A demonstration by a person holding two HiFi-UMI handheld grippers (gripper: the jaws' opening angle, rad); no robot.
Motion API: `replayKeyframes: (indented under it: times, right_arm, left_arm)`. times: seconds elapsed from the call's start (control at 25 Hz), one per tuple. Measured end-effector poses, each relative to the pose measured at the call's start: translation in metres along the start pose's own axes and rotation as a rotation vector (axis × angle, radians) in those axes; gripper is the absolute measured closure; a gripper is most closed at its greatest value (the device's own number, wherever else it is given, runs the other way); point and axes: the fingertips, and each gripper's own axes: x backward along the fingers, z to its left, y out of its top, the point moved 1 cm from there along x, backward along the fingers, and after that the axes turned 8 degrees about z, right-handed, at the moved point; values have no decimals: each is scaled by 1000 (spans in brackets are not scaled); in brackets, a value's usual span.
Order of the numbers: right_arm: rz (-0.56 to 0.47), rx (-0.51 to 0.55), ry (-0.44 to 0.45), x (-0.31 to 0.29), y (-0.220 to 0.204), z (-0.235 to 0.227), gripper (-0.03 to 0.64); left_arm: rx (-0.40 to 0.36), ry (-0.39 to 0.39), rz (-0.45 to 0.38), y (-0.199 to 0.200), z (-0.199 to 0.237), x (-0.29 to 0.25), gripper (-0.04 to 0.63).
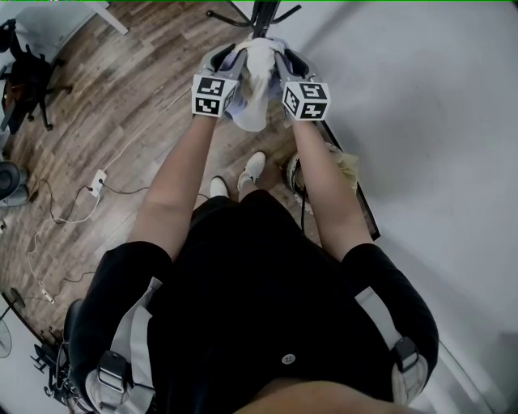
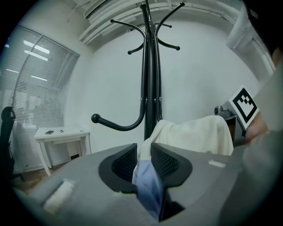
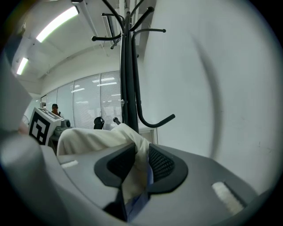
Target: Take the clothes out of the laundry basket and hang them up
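A pale cream and light blue garment (image 1: 252, 81) hangs bunched between my two grippers, right in front of the black coat stand (image 1: 265, 12). My left gripper (image 1: 225, 58) has the blue part of the cloth (image 2: 146, 185) lying between its pads, which stand a little apart. My right gripper (image 1: 285, 58) has cream cloth (image 3: 135, 176) slack between its parted pads, with a dark gap beside it. The garment (image 2: 194, 132) arches from one gripper to the other. The stand's pole (image 2: 149, 79) and curved hooks (image 3: 154, 121) rise just behind the garment (image 3: 88, 134).
A white wall runs close on the right. By the person's right forearm sits a round container with pale cloth (image 1: 344, 168). A power strip and cables (image 1: 97, 182) lie on the wood floor; a black chair (image 1: 24, 73) and white table (image 2: 62, 134) stand further off.
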Motion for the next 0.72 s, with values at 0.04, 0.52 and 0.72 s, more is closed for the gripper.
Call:
replayKeyframes:
  times: [0.04, 0.52, 0.72]
  right_arm:
    - [0, 4, 2, 3, 1, 0, 514]
    - [-34, 25, -3, 47, 6, -5, 423]
    - [-91, 80, 50, 84, 31, 21, 281]
  left_arm:
    - [-3, -4, 3, 0, 0, 3, 488]
    - [-1, -38, -2, -6, 7, 50, 388]
    - [-39, -110, -53, 21, -6, 86, 286]
